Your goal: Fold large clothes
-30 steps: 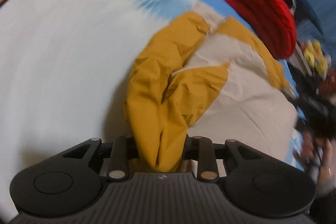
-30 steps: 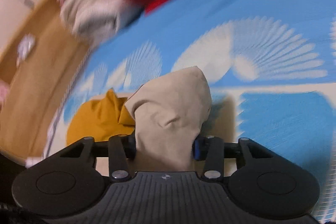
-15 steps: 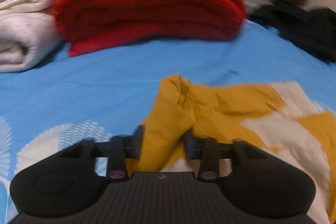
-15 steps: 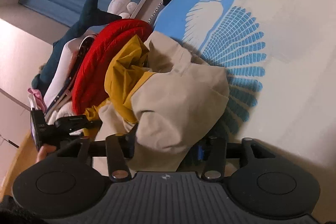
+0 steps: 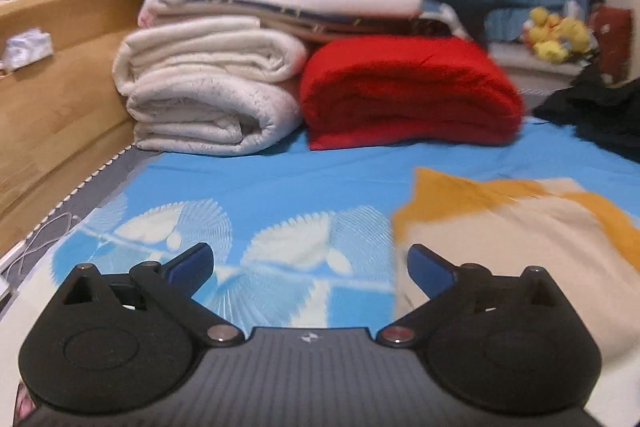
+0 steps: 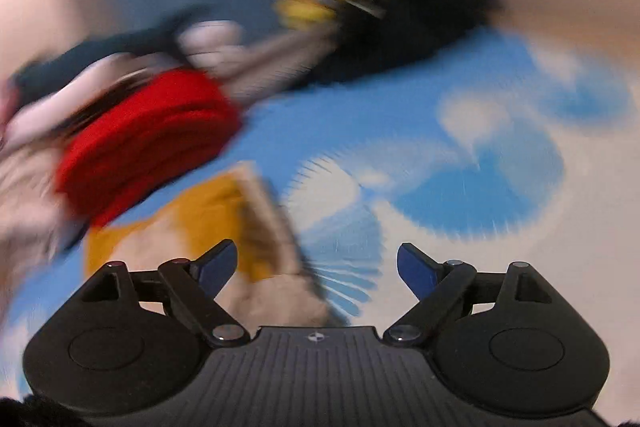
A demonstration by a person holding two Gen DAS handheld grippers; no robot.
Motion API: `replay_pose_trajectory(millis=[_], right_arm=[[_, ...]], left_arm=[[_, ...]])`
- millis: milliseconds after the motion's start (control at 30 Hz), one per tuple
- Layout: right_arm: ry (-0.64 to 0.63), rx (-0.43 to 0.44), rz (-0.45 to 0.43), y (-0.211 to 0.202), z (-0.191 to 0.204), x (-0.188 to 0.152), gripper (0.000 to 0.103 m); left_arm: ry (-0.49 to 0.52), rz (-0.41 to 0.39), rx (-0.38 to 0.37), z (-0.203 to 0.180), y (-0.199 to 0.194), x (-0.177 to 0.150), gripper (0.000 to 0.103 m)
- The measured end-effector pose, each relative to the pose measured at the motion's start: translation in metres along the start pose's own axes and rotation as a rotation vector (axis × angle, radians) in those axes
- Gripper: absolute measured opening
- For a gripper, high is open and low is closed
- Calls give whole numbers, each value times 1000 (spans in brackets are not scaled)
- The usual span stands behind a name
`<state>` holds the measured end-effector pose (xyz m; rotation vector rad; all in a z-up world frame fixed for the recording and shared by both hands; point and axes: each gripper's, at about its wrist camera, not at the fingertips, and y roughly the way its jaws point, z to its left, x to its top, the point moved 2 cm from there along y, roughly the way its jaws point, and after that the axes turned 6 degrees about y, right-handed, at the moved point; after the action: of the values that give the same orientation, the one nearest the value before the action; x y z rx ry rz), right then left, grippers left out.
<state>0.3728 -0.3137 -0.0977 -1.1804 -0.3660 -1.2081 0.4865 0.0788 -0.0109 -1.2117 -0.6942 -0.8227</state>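
Note:
The yellow and beige garment [image 5: 520, 231] lies flat on the blue patterned bed sheet [image 5: 280, 179], to the right of my left gripper [image 5: 310, 265], which is open and empty over the sheet. In the blurred right wrist view the garment [image 6: 216, 223] lies to the lower left, under the left finger of my right gripper [image 6: 316, 267], which is open and empty.
A red folded blanket [image 5: 408, 95] and a stack of white folded bedding [image 5: 208, 87] stand at the head of the bed. A wooden headboard [image 5: 52, 75] is on the left. Dark clothes [image 5: 600, 111] and yellow plush toys [image 5: 556, 35] lie at the right.
Both grippers have opened and let go of the garment, which now lies on the sheet. Both have pulled back from it; the right one is moving fast.

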Motion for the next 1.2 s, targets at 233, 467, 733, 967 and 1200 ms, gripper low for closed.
replay_pose_trajectory(millis=[233,467,733,967,1200], right_arm=[[-336,85,-88,-101,54,-64,102],[-330,37,-60,-97,49,-82,102],[-417,40,-16,-82,58,-99,102],[-471,56,-42,-82,64,-104,102],[-451,53,-29,-80,64,-104,102]], left_arm=[[-18,-4,-59,-57,-131,-92,103],[38,20,-92,-94,-136,-123,103],[45,43,-142,-113,-114,-127,103],[39,69,-154,-117,-101,-126,103],[50,60,-149,-119,-100,-128,103]])
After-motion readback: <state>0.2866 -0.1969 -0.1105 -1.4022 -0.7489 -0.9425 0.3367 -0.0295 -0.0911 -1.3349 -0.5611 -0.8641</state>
